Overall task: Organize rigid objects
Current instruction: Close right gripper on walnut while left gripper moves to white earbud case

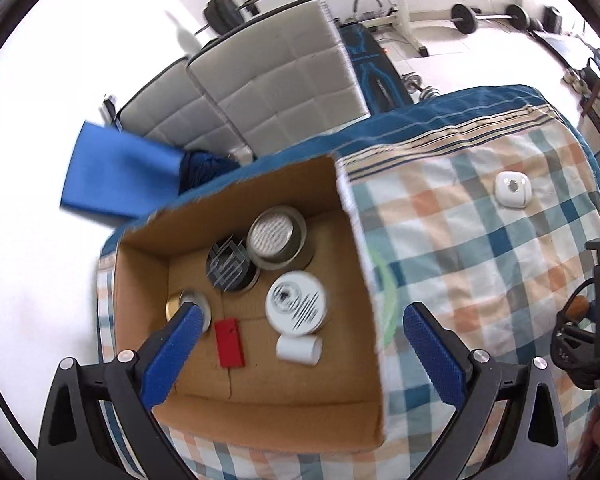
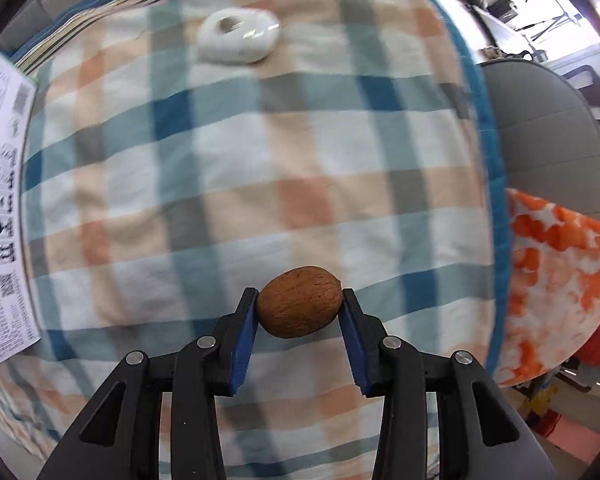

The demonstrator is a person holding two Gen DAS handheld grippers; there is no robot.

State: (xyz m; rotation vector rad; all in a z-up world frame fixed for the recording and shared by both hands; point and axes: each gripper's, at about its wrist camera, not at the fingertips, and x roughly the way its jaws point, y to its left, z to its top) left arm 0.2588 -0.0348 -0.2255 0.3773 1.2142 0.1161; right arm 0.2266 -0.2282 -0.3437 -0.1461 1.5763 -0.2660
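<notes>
Two claws show over a bed (image 2: 236,168) spread with a checked cloth. The right claw (image 2: 299,306) is clenched on a brown nut (image 2: 298,302), its blue pads (image 2: 245,330) pressing the nut's two ends, and it holds the nut above the cloth. Farther up the cloth, well apart from the nut, lies a white case (image 2: 238,42) with a round hole in its top. A printed box wall (image 2: 4,208) stands at the left edge of that view.

The left claw (image 1: 302,318) is released, its jaws spread wide with nothing between them, and it hangs over an open cardboard box (image 1: 352,392) on the bed. Inside the box lie a metal strainer (image 1: 275,240), a black lid (image 1: 229,266) touching it, a white round tin (image 1: 296,304), a white cylinder (image 1: 299,350) just below the tin, a red block (image 1: 229,343) and a gold cap (image 1: 175,304) partly hidden behind the left finger (image 1: 172,350). The white case (image 1: 511,190) lies on the cloth to the right of the box.
</notes>
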